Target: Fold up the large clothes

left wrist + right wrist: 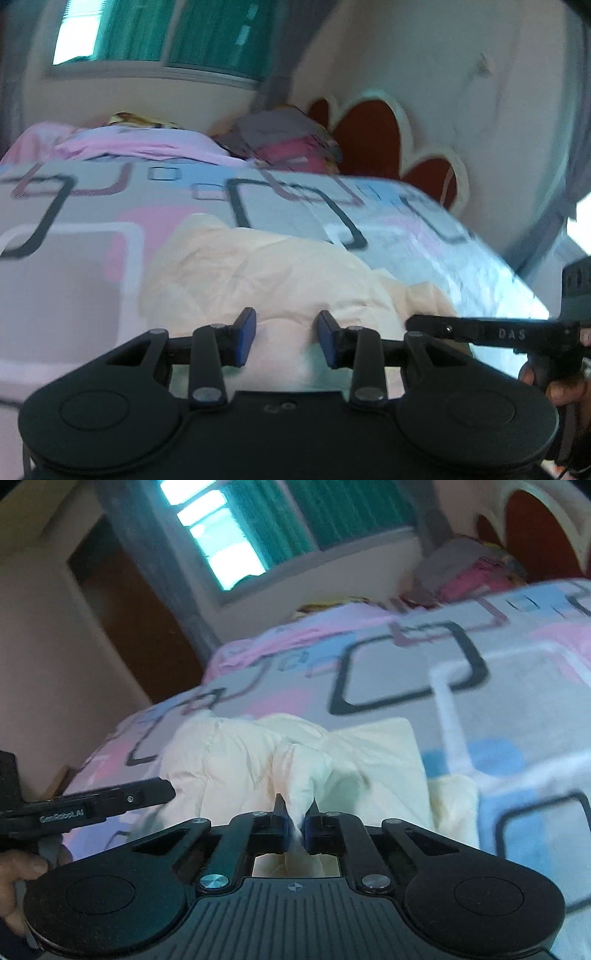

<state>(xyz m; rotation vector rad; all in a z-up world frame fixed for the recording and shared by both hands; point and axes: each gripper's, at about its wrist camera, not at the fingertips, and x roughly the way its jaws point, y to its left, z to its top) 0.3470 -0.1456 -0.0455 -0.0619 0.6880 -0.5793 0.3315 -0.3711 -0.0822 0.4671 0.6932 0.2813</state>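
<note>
We judged the crumpled cream-coloured cloth garment [258, 760], heaped on the patterned bed [517, 686], light, limp and best taken by its edges: our right tongs [295, 814] pinched a raised fold, while our left tongs [286, 338] stood part-open, apparently empty, over it.

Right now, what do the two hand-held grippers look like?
Both are matte black plastic. The left hand-held gripper has blue rectangular pads on jointed black linkage bars with silver pivot screws and two round discs on its body. The right hand-held gripper has the same build, plus a ribbed top plate.
</note>
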